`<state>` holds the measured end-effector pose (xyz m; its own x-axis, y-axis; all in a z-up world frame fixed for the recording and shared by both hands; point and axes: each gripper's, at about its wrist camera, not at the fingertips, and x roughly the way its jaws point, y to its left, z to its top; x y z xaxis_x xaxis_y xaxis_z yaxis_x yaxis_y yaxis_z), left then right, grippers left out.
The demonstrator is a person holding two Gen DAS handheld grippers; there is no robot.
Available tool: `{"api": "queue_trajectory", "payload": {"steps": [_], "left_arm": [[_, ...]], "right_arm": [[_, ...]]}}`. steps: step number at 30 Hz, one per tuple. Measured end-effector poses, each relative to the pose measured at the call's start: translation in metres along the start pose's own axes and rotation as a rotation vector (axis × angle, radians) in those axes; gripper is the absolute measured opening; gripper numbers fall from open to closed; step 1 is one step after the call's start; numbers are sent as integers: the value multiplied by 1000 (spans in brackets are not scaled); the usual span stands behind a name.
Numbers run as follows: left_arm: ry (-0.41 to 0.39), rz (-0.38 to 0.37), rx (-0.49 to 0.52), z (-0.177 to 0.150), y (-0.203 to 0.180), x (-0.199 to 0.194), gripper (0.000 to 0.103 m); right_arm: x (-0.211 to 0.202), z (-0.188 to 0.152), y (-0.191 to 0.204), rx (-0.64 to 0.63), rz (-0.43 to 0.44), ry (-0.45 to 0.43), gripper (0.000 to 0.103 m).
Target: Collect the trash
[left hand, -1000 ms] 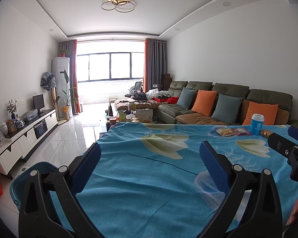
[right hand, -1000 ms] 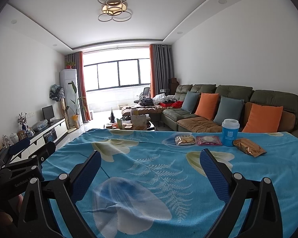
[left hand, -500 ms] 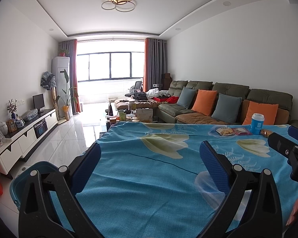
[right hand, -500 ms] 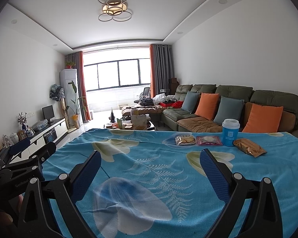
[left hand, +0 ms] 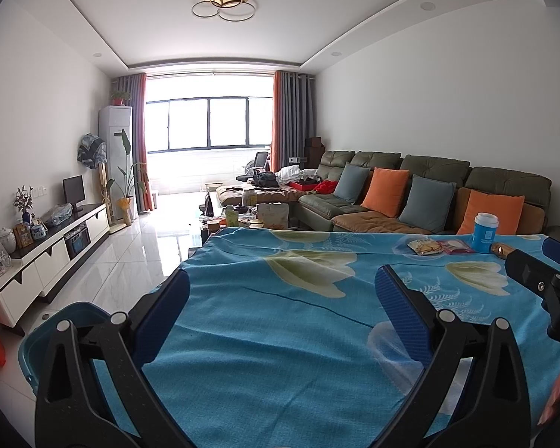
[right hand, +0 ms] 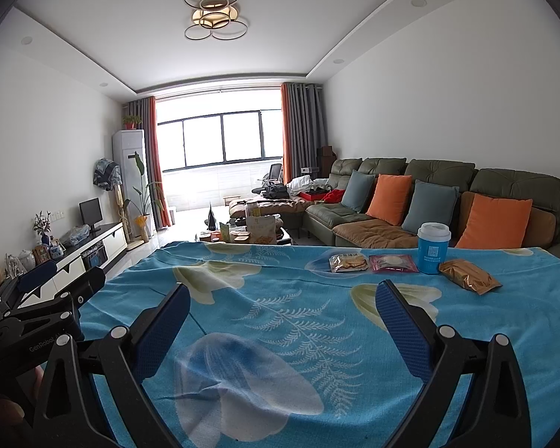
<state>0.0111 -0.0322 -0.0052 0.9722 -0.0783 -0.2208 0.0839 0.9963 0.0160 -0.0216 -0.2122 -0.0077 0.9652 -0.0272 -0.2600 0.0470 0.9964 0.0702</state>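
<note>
where sofa (right hand: 444,194) backs floral tablecloth (right hand: 280,298)

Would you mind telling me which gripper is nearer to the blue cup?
Right. The right gripper faces the blue cup, ahead to its right; the left gripper sits further left, the cup far off to its right.

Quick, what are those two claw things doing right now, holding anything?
Left gripper: open, holding nothing.
Right gripper: open, holding nothing.
</note>
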Motion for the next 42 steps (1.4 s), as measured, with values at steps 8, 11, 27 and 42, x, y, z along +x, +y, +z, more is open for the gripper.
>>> {"api": "queue_trajectory", "payload": {"steps": [8, 11, 27, 42], "left_arm": [[2, 1, 0, 0, 0, 0, 97], [3, 1, -2, 0, 0, 1, 97], [7, 3, -1, -3, 2, 2, 97], [260, -23, -5, -1, 9, 53, 97]], "right_arm": [[0, 0, 0, 2, 0, 0, 96], [0, 0, -1, 3, 0, 0, 96], [-1, -1, 0, 3, -1, 2, 96], [10, 2, -34, 47, 15, 100, 96]]}}
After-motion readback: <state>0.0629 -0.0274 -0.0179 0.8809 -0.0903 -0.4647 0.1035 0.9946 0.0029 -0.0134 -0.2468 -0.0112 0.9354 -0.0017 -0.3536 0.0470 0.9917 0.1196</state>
